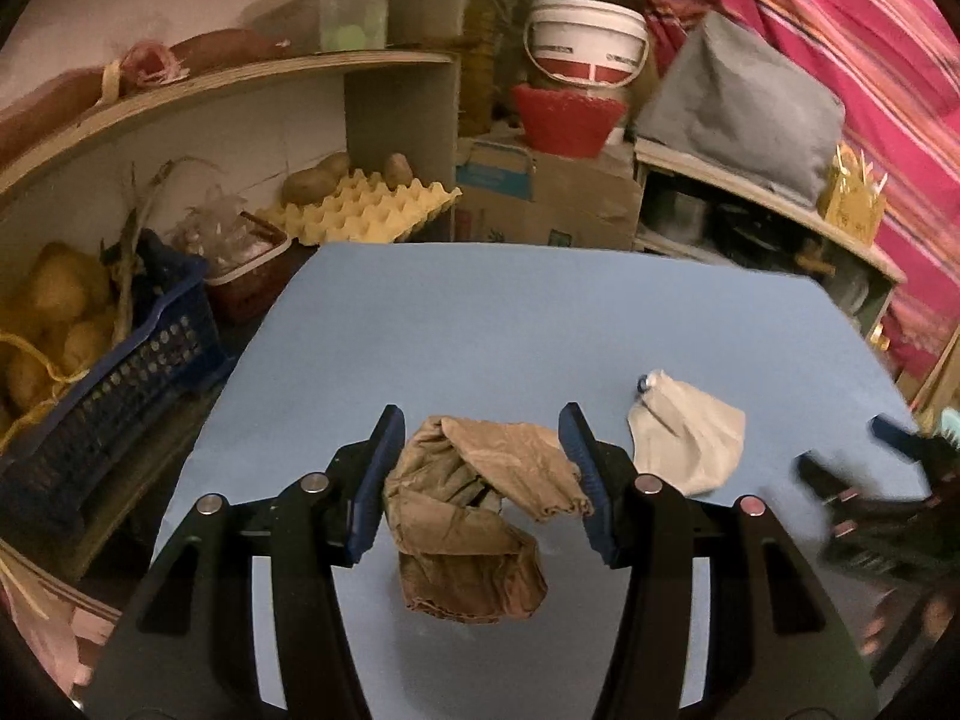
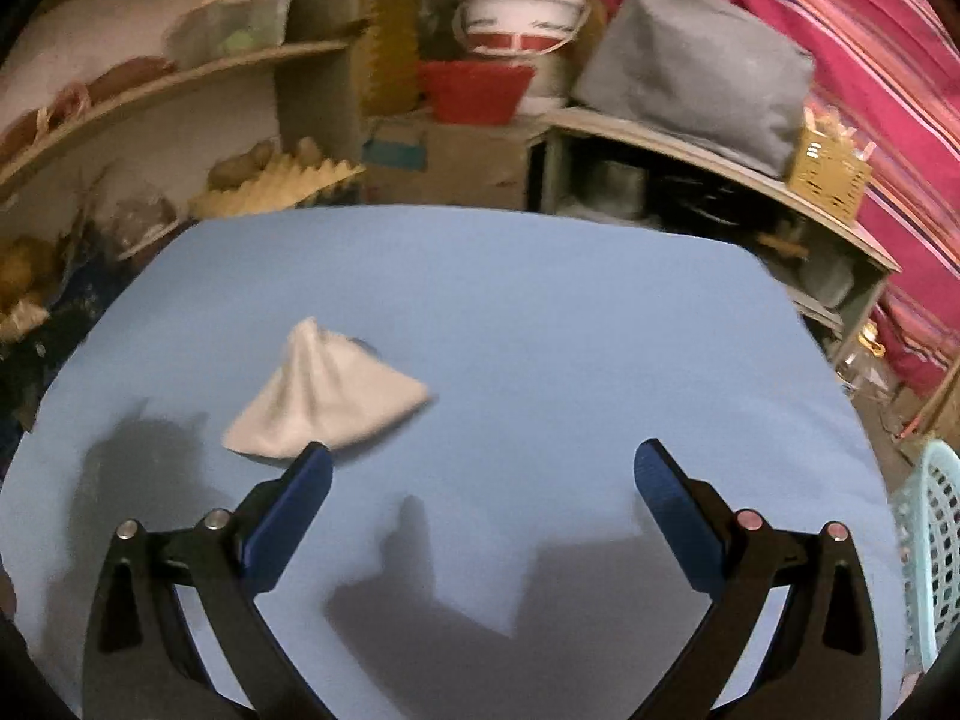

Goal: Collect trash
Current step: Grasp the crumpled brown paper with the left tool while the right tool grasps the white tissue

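The left gripper (image 1: 480,468) pinches the crumpled brown paper (image 1: 474,510) above the blue surface (image 1: 480,312); carry it steadily. Right gripper (image 2: 480,492) fingers spread, just beside the white wad (image 2: 324,402)

- No text, brand, number or sign can be read in either view.
- The white plastic bucket with a red band (image 1: 587,42) carries dark printed marks, too small and blurred to make out.
- The brown cardboard box with a teal-blue panel (image 1: 543,195) has printing on its front, also illegible.
- The right wrist view is motion-blurred throughout.
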`<act>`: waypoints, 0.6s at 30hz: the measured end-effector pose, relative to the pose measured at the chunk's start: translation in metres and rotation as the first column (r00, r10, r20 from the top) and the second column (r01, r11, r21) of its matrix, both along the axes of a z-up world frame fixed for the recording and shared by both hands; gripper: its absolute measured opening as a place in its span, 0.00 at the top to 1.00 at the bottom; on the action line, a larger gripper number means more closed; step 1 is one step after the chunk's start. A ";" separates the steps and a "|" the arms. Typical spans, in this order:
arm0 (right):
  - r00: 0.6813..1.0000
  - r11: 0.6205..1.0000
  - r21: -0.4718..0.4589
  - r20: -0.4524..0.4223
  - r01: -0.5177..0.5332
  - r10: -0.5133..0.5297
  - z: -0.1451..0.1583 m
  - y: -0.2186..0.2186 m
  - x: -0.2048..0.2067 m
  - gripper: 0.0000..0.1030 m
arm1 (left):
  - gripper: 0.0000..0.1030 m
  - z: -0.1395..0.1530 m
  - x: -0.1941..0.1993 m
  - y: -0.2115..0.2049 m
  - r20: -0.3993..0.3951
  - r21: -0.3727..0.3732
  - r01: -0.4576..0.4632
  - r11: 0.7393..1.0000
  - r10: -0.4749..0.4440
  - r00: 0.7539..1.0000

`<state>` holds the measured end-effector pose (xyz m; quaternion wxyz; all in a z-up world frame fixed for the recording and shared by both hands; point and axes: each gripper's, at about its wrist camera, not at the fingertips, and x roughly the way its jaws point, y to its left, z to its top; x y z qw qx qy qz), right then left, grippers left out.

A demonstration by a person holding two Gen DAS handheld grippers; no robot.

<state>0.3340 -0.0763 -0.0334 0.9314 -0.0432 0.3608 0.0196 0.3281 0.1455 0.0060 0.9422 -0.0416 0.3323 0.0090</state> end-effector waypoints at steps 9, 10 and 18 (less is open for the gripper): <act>0.997 0.998 -0.048 -0.065 -0.044 0.041 -0.016 0.060 0.034 0.04 | 0.49 -0.002 0.003 0.024 -0.011 -0.012 -0.027 1.000 0.027 1.000; 0.996 0.997 -0.055 -0.075 -0.053 0.049 -0.017 0.064 0.036 0.04 | 0.49 -0.003 0.003 0.027 -0.015 -0.017 -0.032 0.999 0.032 0.999; 0.993 0.985 -0.164 -0.108 -0.063 0.046 -0.027 0.082 0.047 0.04 | 0.49 -0.005 0.002 0.037 -0.020 -0.065 -0.052 0.997 0.051 0.998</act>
